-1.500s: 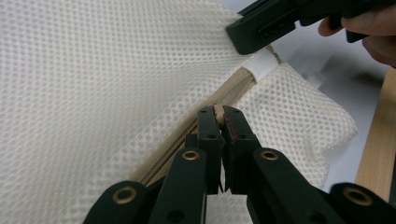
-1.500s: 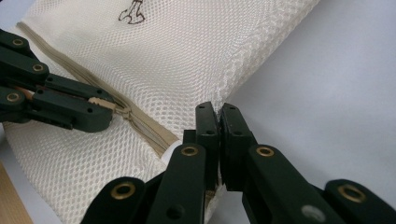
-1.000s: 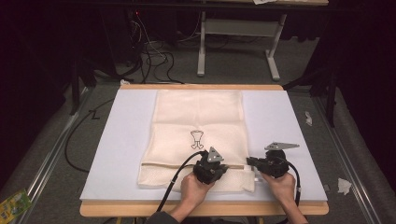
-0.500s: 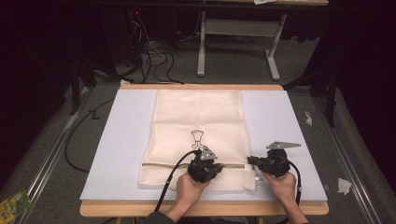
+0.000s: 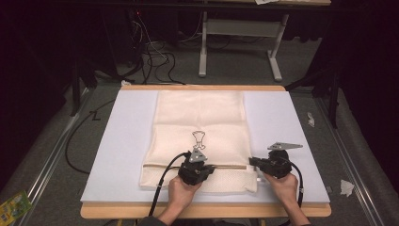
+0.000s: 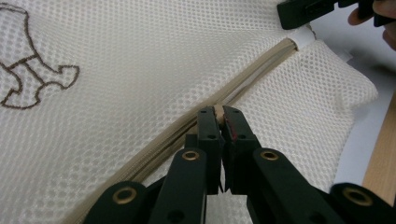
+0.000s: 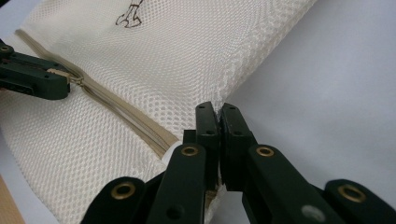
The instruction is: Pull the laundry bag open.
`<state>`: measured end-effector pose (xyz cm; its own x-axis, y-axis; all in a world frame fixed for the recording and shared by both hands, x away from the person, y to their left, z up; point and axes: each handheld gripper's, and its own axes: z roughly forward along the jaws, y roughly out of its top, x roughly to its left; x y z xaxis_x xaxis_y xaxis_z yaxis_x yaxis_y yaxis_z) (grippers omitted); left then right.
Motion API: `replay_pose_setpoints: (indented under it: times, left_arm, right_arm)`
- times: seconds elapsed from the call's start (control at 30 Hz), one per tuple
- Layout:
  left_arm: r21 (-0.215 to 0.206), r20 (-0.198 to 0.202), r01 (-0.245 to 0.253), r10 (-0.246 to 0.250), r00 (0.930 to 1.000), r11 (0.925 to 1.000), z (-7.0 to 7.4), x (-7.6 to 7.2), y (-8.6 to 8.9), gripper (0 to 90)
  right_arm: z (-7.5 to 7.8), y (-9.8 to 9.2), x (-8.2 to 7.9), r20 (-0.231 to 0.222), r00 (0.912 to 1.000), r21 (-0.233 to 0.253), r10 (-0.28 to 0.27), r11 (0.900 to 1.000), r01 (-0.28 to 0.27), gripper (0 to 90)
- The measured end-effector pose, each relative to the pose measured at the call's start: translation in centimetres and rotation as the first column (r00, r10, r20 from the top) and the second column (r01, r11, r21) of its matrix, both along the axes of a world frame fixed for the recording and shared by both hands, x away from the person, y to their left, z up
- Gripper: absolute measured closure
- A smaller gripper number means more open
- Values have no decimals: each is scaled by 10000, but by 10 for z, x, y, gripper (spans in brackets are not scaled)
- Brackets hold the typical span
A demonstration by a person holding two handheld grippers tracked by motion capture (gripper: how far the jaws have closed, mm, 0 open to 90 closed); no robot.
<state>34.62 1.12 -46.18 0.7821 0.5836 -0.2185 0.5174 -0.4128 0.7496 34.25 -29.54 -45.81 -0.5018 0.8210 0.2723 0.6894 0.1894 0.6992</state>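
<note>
A cream mesh bag [image 5: 200,117] with a small brown drawing lies flat on the white board [image 5: 122,141]. A tan zipper [image 5: 230,166] runs across its near end. My left gripper [image 5: 209,167] is shut on the zipper pull [image 6: 217,111] partway along the zipper [image 6: 261,70]. At the zipper's right end, my right gripper [image 5: 251,162] is shut on the bag's edge [image 7: 205,140]. The right gripper view has the left gripper [image 7: 56,79] farther along the zipper [image 7: 121,112]. The left gripper view catches the right gripper [image 6: 303,11] at its top edge.
The board rests on a wooden table whose front edge [image 5: 202,212] is close to the hands. Bare board lies left and right of the bag. Cables [image 5: 155,52] and a metal table frame [image 5: 237,33] are on the floor beyond. Paper scraps [image 5: 347,187] lie at the right.
My left gripper has slid a little to the left along the zipper with the pull in it. The right gripper has stayed at the bag's right edge.
</note>
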Motion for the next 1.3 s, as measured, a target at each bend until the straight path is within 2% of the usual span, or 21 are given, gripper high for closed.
replay_pose_setpoints:
  times: [0.3,0.43,0.6,0.8,0.9,0.93,0.97,1.1,1.23,1.3]
  left_arm:
    - [-90,37,-50,50,10000,9999,1,-1,6,871]
    - [-63,38,-26,26,10000,10000,1,-1,7,871]
    - [-187,38,-94,94,9999,9998,1,-1,9,871]
    - [-44,104,-165,165,9998,9999,2,-1,10,871]
    - [-259,-67,-278,276,9996,9993,3,2,16,871]
    - [-218,14,-313,313,9995,9993,3,1,15,871]
    - [-125,70,-297,298,9995,9995,3,1,14,871]
    - [-258,17,-284,284,9996,9993,3,0,17,871]
    - [-201,118,-404,406,9991,9990,5,0,21,871]
    - [-417,-15,-441,441,9990,9982,4,2,25,871]
  right_arm:
    - [2,4,1,34,10000,-14,86,10000,-86,888]
    - [2,7,-1,151,9999,-199,78,9998,-75,888]
    - [3,6,0,179,9997,-61,138,9999,-137,888]
    - [3,6,0,182,9998,-32,29,10000,-28,888]
    - [2,2,0,126,9999,88,-42,10000,40,888]
    - [2,2,0,138,9999,73,-30,10000,29,888]
    - [2,5,0,173,9998,-172,-46,9998,49,888]
    - [2,4,0,158,9999,-12,-28,10000,28,888]
    - [2,6,0,211,9998,-126,-8,9999,11,888]
    - [2,4,1,138,9999,-158,-51,9999,53,888]
